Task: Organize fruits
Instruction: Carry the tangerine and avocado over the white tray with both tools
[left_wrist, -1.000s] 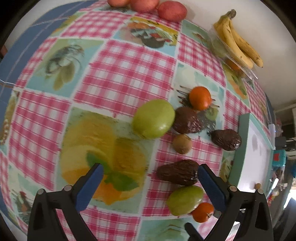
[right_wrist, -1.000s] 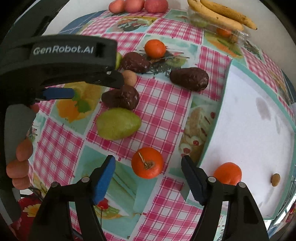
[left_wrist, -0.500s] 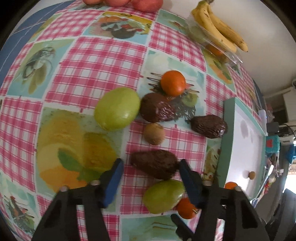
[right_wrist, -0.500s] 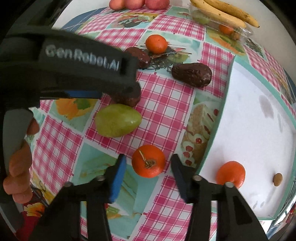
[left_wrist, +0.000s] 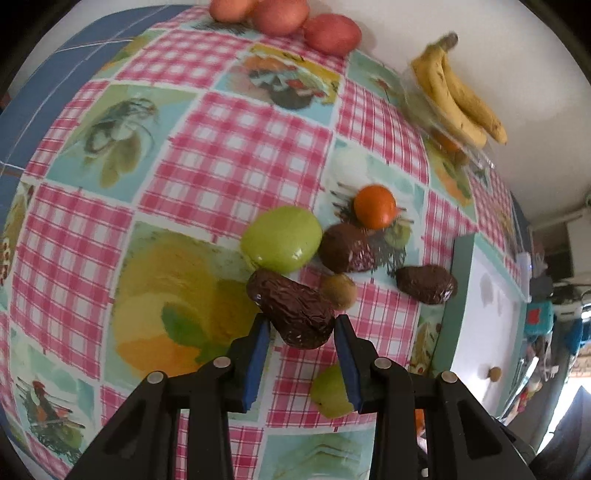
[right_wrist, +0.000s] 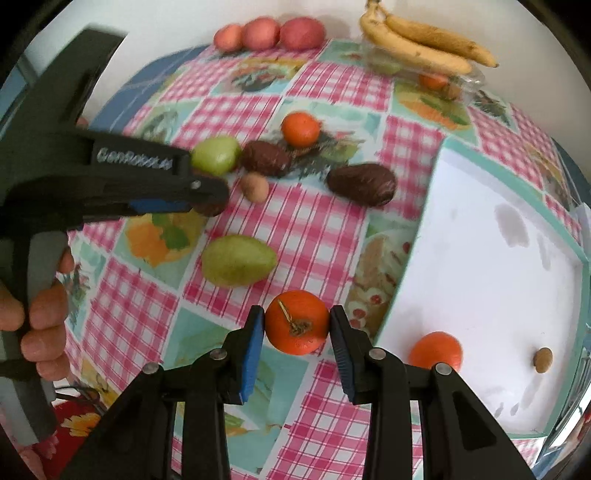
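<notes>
The left gripper bears blurred white lettering, seemingly "GenRobot.AI". Its blue pads pinch a dark brown, wrinkled avocado above the checked tablecloth. The right gripper clamps a glossy orange tangerine, dry stem showing, beside the white teal-rimmed tray holding another tangerine

Each black plastic claw, the left claw and the right claw, has two angular fingers lined inside with blue ribbed pads, each finger pinned by round silver screws. Seen from the right wrist view, the left claw's black body bears white "GenRobot.AI" lettering above a grey trigger handle. A bare hand wraps that handle, no sleeve visible.
</notes>
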